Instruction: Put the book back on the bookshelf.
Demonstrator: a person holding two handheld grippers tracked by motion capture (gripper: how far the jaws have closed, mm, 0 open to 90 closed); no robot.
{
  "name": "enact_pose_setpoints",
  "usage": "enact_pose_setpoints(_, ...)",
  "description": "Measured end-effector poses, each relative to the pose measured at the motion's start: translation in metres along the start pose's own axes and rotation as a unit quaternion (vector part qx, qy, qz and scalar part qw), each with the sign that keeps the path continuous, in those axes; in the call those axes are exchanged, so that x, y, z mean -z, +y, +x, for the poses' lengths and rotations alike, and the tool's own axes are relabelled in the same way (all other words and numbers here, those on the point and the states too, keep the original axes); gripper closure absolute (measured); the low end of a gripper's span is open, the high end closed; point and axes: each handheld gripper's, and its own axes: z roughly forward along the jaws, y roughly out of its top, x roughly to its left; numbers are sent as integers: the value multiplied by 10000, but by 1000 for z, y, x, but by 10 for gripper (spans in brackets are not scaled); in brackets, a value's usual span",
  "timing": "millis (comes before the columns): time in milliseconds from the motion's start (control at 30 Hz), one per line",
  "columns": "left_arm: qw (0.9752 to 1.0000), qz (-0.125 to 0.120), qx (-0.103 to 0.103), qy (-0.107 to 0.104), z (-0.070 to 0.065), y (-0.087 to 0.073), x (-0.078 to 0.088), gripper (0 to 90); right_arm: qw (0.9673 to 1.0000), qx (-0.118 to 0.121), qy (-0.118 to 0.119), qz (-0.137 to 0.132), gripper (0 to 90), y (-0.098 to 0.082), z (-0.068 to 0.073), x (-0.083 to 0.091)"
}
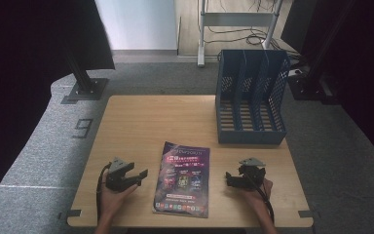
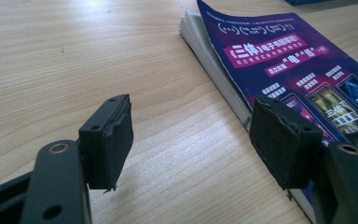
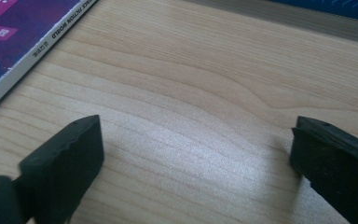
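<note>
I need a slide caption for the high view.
Two open grippers, left and right, flank a purple paperback book on the wooden table.

place: lab | cues: black curtains (image 1: 24,58); numbered carpet (image 1: 83,127); floor cables (image 1: 233,34)

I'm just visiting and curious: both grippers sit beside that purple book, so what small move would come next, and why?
Probably the left gripper should slide sideways to the book so its open jaws take the near edge. Its jaws stand wide with nothing between them, and in the left gripper view the book's page edge lies right beside one jaw. The blue file rack behind stands empty, a likely place for the book.
</note>
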Motion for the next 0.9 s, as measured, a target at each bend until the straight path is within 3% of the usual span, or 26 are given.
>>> enact_pose_setpoints(333,10000,-69,-4,21,-2,1,3,302,9992,-44,173,-360,118,12,4,14)
enact_pose_setpoints(467,9999,-117,16,-8,-3,3,4,303,9984,-86,211,-522,127,21,12,16)
enact_pose_setpoints(633,10000,-56,-18,-56,-4,2,2,302,9965,-6,488,-675,134,34,29,18)
enact_pose_setpoints(900,9998,-148,80,-58,-2,2,5,305,9942,86,658,-847,149,40,38,18)
